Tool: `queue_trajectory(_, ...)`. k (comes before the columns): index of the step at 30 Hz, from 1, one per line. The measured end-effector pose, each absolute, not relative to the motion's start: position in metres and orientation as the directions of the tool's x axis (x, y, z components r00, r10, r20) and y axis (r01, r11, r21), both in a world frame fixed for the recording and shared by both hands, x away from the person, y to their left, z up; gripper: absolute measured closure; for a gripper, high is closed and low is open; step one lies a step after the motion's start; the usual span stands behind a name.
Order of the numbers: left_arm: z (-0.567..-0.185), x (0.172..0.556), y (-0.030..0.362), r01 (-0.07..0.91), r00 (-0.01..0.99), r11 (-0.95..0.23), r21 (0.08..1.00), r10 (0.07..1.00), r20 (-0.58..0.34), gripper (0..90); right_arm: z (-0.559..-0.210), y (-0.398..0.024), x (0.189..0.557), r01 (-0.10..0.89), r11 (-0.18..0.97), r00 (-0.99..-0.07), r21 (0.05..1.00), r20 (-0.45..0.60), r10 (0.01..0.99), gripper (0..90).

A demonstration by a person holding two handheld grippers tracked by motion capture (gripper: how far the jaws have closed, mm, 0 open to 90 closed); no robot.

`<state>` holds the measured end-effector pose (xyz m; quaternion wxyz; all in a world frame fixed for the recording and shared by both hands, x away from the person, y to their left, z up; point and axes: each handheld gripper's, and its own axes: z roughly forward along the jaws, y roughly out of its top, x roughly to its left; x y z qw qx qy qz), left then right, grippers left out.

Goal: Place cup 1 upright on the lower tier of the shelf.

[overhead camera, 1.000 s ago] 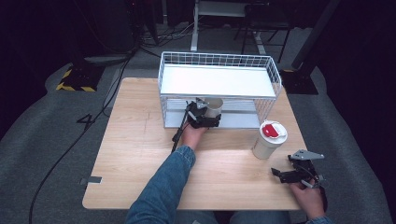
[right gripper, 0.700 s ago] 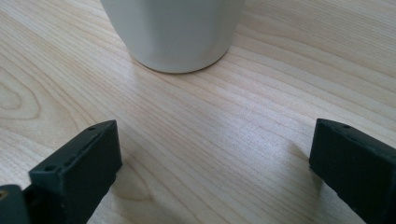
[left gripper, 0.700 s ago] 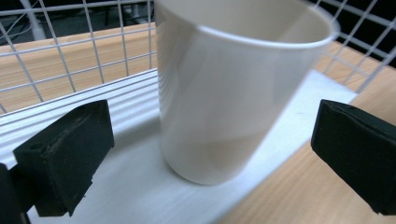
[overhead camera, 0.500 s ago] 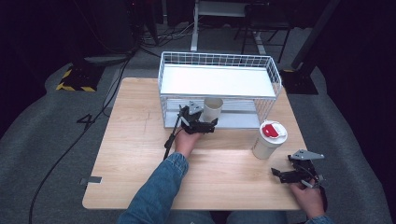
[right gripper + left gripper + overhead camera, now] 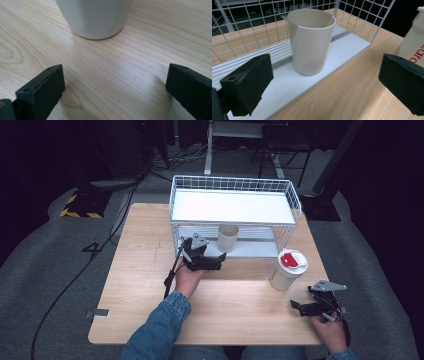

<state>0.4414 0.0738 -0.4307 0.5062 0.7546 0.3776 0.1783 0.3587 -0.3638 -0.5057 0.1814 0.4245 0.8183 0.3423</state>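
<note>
Currently, findings as follows.
Left gripper [image 5: 216, 263]: released, jaws have just been opening, nothing between them.
Cup [image 5: 228, 238]: upright on the rack's lower shelf [image 5: 250, 251], near its front edge.
Right gripper [image 5: 300, 306]: jaws spread, empty, near table's front right corner.
Risk: a left jaw could clip the cup on withdrawal, toppling it off the shelf.
Lidded cup [image 5: 287, 270]: on the table, close to the right gripper; a careless reach could knock it.

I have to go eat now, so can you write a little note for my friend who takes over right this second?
Left tool: open, nothing in it, jaws just opened, in front of the rack.
Right tool: open, nothing in it, low over the table near its front right corner.
Cream cup: upright on the rack's lower shelf.
Lidded cup with a red top: on the table right of the rack.
Done: cream cup shelved.
Left: probably the lidded cup, nearest the right tool.
</note>
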Motion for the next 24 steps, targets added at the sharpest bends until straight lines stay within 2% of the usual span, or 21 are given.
queue_trajectory(12, -0.420, 0.408, 0.101, 0.350, 0.669, -0.247, 0.904, 0.741, -0.057, 0.2, -0.506, -0.364, 0.359, 0.571, 0.406, -0.572, 0.714, -0.008, 0.820, 2.3)
queue_trajectory(24, -0.419, 0.374, 0.141, 0.398, 0.675, -0.232, 0.888, 0.729, -0.112, 1.6, -0.506, -0.364, 0.359, 0.571, 0.406, -0.572, 0.714, -0.008, 0.820, 2.3)
